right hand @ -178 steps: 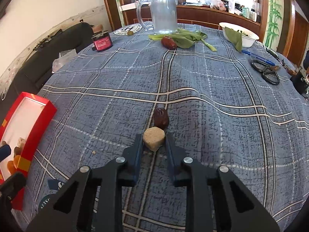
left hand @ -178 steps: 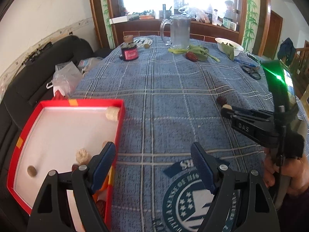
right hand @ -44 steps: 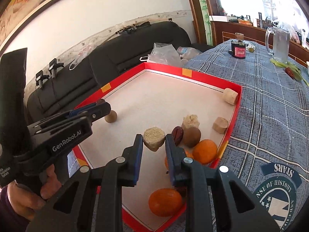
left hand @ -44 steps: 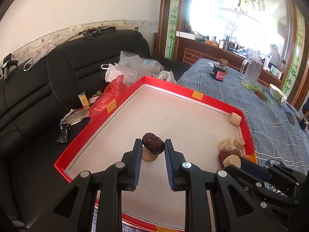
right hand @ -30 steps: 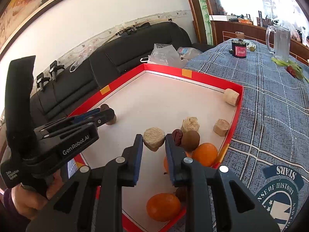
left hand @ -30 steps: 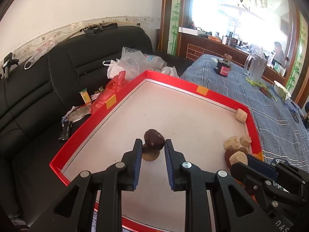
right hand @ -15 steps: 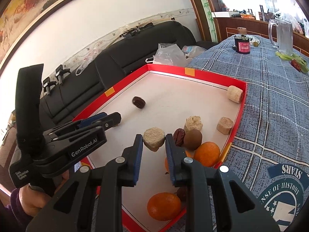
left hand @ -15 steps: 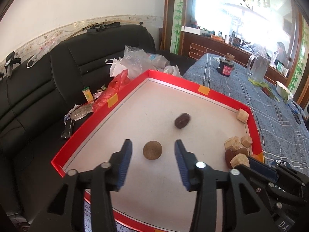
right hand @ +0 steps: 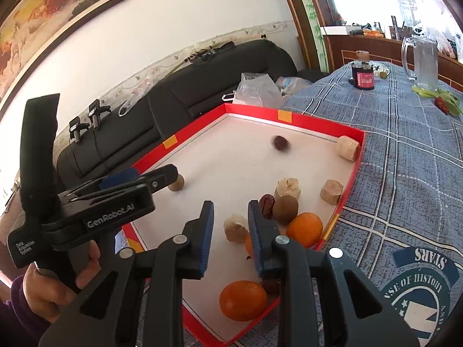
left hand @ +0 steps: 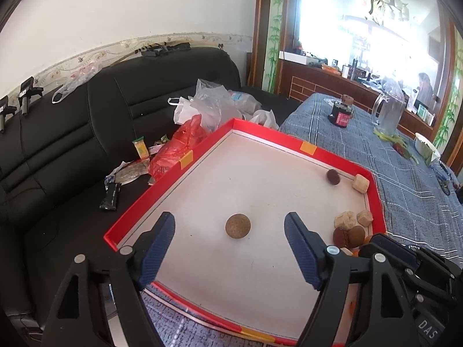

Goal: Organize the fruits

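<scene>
We count one red tray [right hand: 351,156] on the table [right hand: 405,159]; it holds four pale chunks [right hand: 331,191], three dates [right hand: 266,202], two brown round fruits [right hand: 285,210] and two oranges [right hand: 243,300] in plain sight; our left claw [left hand: 228,219] has just been opening and stands wide, one brown fruit [left hand: 238,225] lying loose between its jaws; our right claw [right hand: 230,205] is narrow around one chunk [right hand: 235,229], but we cannot tell whether it grips.

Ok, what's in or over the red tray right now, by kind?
Oranges: 3 (one mostly hidden)
Beige chunks: 4
Dark red dates: 3
Brown round fruits: 2
Total: 12
</scene>
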{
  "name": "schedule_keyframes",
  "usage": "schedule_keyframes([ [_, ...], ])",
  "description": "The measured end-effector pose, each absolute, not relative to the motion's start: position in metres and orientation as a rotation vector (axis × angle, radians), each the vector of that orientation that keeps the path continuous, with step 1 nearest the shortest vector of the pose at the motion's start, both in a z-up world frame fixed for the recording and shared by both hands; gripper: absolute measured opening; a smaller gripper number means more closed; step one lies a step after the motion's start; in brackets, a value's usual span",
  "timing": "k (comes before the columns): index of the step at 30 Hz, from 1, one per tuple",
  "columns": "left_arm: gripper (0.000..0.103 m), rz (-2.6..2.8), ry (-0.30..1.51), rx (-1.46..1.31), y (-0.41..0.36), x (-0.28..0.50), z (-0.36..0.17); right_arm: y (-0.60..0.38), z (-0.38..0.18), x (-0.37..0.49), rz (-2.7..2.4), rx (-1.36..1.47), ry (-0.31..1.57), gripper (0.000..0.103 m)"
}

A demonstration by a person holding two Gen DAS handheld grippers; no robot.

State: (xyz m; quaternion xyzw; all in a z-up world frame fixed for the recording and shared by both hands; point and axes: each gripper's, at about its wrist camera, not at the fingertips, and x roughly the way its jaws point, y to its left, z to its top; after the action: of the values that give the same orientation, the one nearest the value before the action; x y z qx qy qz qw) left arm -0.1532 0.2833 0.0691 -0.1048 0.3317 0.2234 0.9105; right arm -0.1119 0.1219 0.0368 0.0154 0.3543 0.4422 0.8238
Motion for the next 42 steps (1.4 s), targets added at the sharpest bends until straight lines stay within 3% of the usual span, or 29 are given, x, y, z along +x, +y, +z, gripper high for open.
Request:
schedule_keyframes([
  [4, 0.081, 0.465, 0.660, -0.199, 0.279, -0.161, 0.077, 0.117, 0.040, -0.115, 0.922, 0.026, 0.727, 0.032],
  [6, 0.083, 0.468, 0.645, -0.188, 0.276, -0.165, 0.082, 0.114, 0.042, -0.118, 0.902, 0.021, 0.708, 0.042],
  [12, 0.090, 0.467, 0.611, -0.149, 0.261, -0.179, 0.094, 0.101, 0.047, -0.135, 0.858, -0.017, 0.653, 0.050],
  [16, 0.102, 0.470, 0.569, -0.129, 0.248, -0.192, 0.105, 0.087, 0.052, -0.148, 0.837, -0.011, 0.638, 0.055],
  [22, 0.102, 0.495, 0.520, -0.097, 0.233, -0.215, 0.120, 0.055, 0.071, -0.169, 0.781, 0.032, 0.581, 0.067],
  [30, 0.102, 0.451, 0.474, -0.049, 0.207, -0.254, 0.132, 0.003, 0.104, -0.204, 0.666, 0.149, 0.467, 0.092],
  [35, 0.102, 0.399, 0.450, -0.033, 0.193, -0.280, 0.139, -0.014, 0.119, -0.230, 0.613, 0.182, 0.436, 0.100],
  [42, 0.103, 0.382, 0.362, -0.053, 0.194, -0.317, 0.148, -0.016, 0.139, -0.277, 0.575, 0.132, 0.373, 0.103],
])
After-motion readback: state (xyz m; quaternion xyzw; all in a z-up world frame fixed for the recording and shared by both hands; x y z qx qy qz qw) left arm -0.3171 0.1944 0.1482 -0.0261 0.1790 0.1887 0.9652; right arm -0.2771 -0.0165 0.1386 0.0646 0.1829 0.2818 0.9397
